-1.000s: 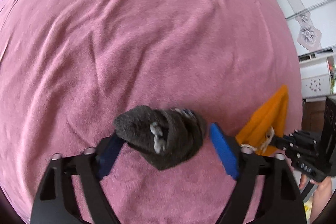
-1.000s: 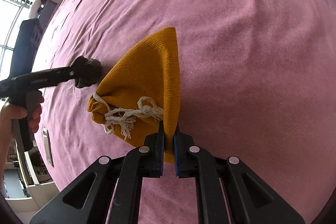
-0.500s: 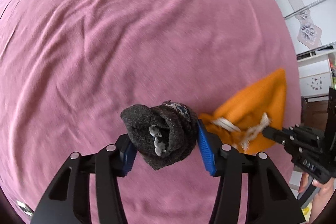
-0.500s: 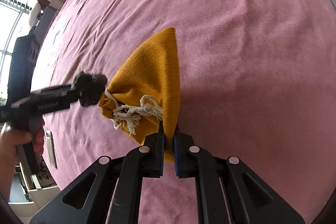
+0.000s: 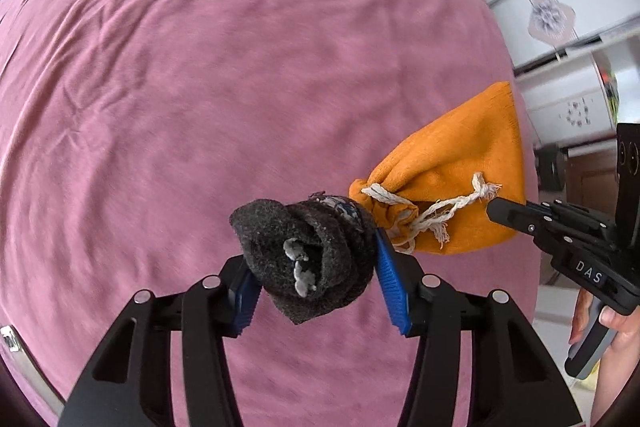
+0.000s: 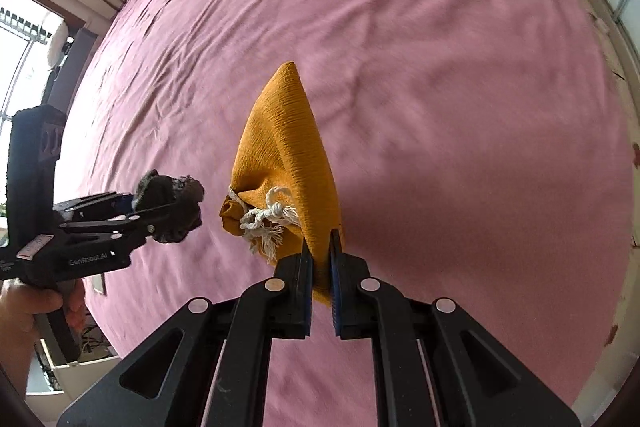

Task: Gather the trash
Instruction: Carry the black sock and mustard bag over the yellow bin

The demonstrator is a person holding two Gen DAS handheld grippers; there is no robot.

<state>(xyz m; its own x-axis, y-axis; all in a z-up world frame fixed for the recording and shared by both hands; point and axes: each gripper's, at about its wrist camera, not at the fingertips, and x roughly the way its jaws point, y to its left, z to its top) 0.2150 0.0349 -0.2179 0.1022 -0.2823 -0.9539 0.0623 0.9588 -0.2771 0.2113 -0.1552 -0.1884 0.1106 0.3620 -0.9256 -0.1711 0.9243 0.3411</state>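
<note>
A dark grey wad of cloth (image 5: 308,259), rolled and fuzzy with pale grey bits in its folds, is pinched between blue-padded fingers (image 5: 390,287) above the pink bed. At its 2 o'clock, just beside it, is an orange drawstring pouch (image 5: 452,183), ribbed fabric, its gathered mouth toward the wad, frayed white cord (image 5: 436,213) knotted. Its lower edge is clamped by other fingers (image 6: 304,275); its pointed far end reaches toward 12 o'clock.

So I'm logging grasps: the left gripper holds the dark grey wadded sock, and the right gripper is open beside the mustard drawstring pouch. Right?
Not quite. The left gripper does hold the dark grey wadded sock, but the right gripper is not open: its fingers are shut on the edge of the mustard drawstring pouch, as the right wrist view shows.
</note>
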